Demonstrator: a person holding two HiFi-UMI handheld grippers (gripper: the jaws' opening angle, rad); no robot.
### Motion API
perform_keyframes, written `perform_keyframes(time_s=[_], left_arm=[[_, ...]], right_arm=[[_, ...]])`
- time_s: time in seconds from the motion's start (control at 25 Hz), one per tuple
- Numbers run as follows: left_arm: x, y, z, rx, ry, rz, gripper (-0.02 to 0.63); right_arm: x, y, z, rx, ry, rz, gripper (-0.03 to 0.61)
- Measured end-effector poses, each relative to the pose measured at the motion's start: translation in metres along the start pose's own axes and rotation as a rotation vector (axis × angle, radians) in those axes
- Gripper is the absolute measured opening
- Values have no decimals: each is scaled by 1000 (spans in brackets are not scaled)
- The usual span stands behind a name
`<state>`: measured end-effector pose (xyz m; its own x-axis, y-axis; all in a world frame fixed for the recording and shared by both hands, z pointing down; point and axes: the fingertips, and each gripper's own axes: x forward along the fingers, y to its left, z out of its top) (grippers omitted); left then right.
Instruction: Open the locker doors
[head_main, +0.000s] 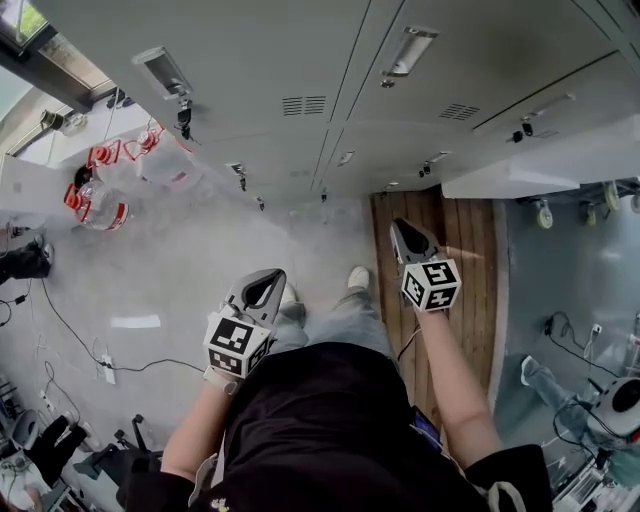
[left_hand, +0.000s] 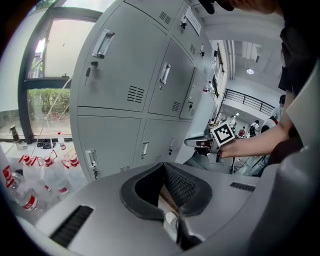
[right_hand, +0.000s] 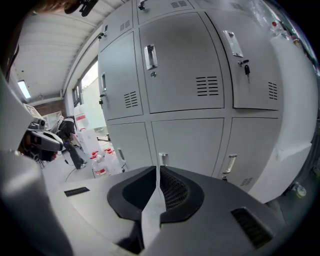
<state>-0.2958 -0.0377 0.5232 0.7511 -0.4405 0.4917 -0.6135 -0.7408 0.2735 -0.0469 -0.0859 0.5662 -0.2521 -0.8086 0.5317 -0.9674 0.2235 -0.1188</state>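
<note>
A bank of grey locker doors (head_main: 300, 120) fills the far side of the head view, and the doors I face stand closed with handles (head_main: 408, 50) and vents. My left gripper (head_main: 265, 285) is shut and empty, held low over the floor short of the lockers. My right gripper (head_main: 403, 232) is also shut and empty, closer to the lockers, above a wooden platform (head_main: 445, 240). In the left gripper view the jaws (left_hand: 162, 166) meet, and the right gripper (left_hand: 197, 141) shows ahead. In the right gripper view the closed jaws (right_hand: 157, 169) point at a lower door's handle (right_hand: 163, 159).
Packs of water bottles (head_main: 100, 200) lie on the floor at the left beside the lockers. A pale panel (head_main: 540, 165) juts from the locker row at the right, with castor wheels (head_main: 543, 213) beyond it. Cables (head_main: 100, 362) run over the floor at the left.
</note>
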Motion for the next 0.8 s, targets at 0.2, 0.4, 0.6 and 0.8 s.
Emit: perform_keyframes(time_s=[0.2,0.4,0.6,0.8], left_arm=[[34,-22,11,-48,-4,59,18],[70,-43,24,-127,-24,147,18],[99,-59,35,-190,-32,216,18],[117,-70,37,-214,-14,283,18]], right_arm=[[7,-62,-13,19,16,-16,46],[15,-116,-28,26,39,29,106],[31,-162,-40,15,58,68,149],[52,-200,-48,-7,67,89,162]])
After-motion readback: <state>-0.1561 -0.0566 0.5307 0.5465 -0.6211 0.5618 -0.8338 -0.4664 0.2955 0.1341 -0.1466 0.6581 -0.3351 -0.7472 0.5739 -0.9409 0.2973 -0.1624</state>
